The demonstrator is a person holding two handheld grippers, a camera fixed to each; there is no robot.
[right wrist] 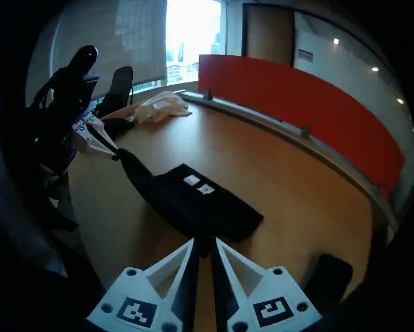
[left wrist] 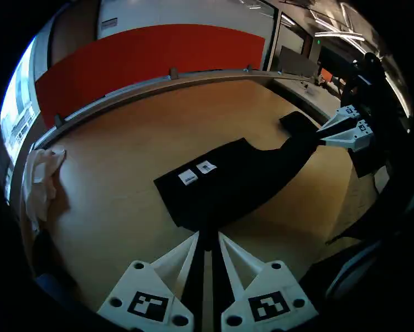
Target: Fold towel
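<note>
A black towel (left wrist: 234, 177) with two small white labels lies stretched across the wooden table (left wrist: 129, 166). In the left gripper view, my left gripper (left wrist: 208, 238) is shut on the near end of the towel, which rises dark between its white fingers. Farther off, my right gripper (left wrist: 320, 138) pinches the opposite end and lifts it off the table. In the right gripper view, the right gripper (right wrist: 204, 243) is shut on the towel (right wrist: 207, 207) at its near edge. The left gripper (right wrist: 115, 155) holds the far end raised, with a person's dark sleeve behind it.
A pale crumpled cloth (left wrist: 41, 182) (right wrist: 160, 108) lies near one table corner. A red partition (left wrist: 151, 55) (right wrist: 306, 105) runs along the table's far edge. Another dark cloth (left wrist: 295, 119) rests by the towel's far end. Black chairs (right wrist: 115, 91) stand by the window.
</note>
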